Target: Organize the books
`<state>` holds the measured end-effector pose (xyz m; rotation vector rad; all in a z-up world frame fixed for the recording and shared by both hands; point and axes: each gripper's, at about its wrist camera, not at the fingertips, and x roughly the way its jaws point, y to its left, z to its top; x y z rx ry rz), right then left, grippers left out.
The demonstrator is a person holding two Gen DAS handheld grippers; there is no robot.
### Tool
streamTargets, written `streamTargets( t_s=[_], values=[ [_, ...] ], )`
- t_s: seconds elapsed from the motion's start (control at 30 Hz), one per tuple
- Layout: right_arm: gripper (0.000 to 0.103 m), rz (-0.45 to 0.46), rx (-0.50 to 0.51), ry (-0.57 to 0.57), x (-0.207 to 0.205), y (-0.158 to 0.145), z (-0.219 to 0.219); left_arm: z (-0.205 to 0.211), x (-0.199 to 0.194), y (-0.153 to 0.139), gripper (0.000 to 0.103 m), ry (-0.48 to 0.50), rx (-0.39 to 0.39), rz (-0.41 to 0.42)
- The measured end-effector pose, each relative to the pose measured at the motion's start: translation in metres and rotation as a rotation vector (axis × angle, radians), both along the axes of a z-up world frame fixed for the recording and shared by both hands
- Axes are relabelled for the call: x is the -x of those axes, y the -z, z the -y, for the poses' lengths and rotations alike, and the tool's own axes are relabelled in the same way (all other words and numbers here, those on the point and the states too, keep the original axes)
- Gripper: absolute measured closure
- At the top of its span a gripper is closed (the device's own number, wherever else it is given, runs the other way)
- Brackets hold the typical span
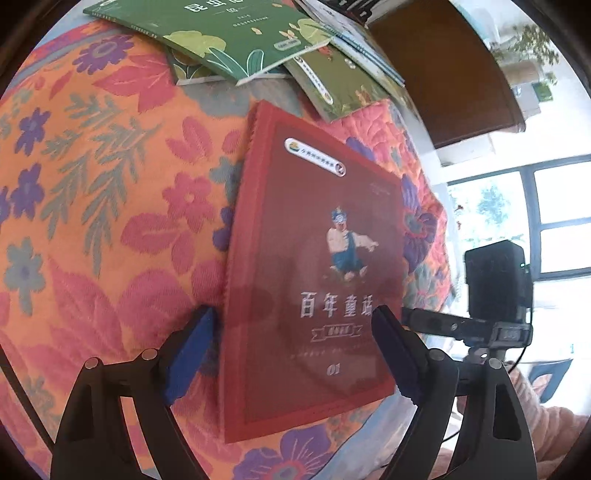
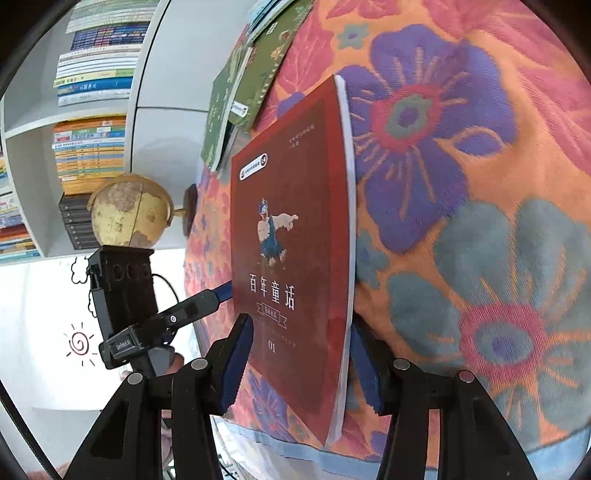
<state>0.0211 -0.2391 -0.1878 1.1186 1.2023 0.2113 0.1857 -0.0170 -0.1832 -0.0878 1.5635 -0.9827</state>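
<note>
The right hand-held gripper [image 2: 299,365] apparently clamps the red book [image 2: 291,258] — the left hand-held gripper [image 1: 291,354] straddles it, released.

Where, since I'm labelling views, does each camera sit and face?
Left wrist: on the left gripper, angled down at a dark red paperback book on an orange floral quilt; its blue-padded fingers and a pink sleeve show.
Right wrist: on the right gripper, facing a white bookshelf; its fingers flank the book.
Shared: book, quilt, green books, each other's gripper.

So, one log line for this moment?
red book on floral cloth | left gripper open astride it | right gripper straddling it, grip unclear
</note>
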Motion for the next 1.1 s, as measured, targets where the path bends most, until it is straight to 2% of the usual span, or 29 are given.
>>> streamTargets(
  t_s=[0.17, 0.27, 0.3, 0.33, 0.37, 0.4, 0.47, 0.6, 0.67, 0.83, 0.97, 1.1],
  values=[
    [0.052, 0.018, 0.033, -0.039, -0.020, -0.003, -0.003, 0.000, -0.007, 0.000, 0.024, 0.005, 0.013, 0.008],
    [0.053, 0.023, 0.024, -0.016, -0.027, 0.000, 0.002, -0.006, -0.010, -0.001, 0.045, 0.008, -0.007, 0.035],
    [0.057, 0.026, 0.048, -0.015, -0.028, -0.002, 0.002, -0.011, -0.014, 0.000, 0.058, -0.003, -0.017, 0.031],
    [0.067, 0.025, 0.088, -0.017, -0.029, -0.004, 0.003, -0.016, -0.017, 0.003, 0.071, -0.019, -0.035, 0.025],
    [0.072, 0.020, 0.118, -0.020, -0.030, -0.005, 0.003, -0.022, -0.021, 0.006, 0.078, -0.035, -0.052, 0.014],
    [0.072, 0.020, 0.117, -0.021, -0.032, -0.005, 0.003, -0.025, -0.024, 0.009, 0.083, -0.051, -0.057, 0.000],
    [0.071, 0.028, 0.112, -0.038, -0.036, -0.006, 0.001, -0.028, -0.027, 0.011, 0.083, -0.075, -0.052, -0.031],
    [0.073, 0.044, 0.112, -0.078, -0.045, -0.003, -0.005, -0.016, -0.021, 0.005, 0.082, -0.017, -0.099, 0.038],
    [0.086, 0.028, 0.141, -0.093, -0.050, -0.001, -0.008, -0.014, -0.023, 0.005, 0.082, -0.018, -0.102, 0.029],
    [0.088, 0.000, 0.119, -0.057, -0.051, 0.002, -0.006, -0.021, -0.030, 0.011, 0.086, -0.124, -0.037, -0.043],
    [0.089, -0.008, 0.113, -0.043, -0.048, 0.003, -0.004, -0.021, -0.032, 0.012, 0.086, -0.140, -0.008, -0.060],
    [0.090, -0.011, 0.081, -0.023, -0.045, 0.007, 0.000, -0.028, -0.044, 0.025, 0.085, -0.210, 0.074, -0.178]
  ],
)
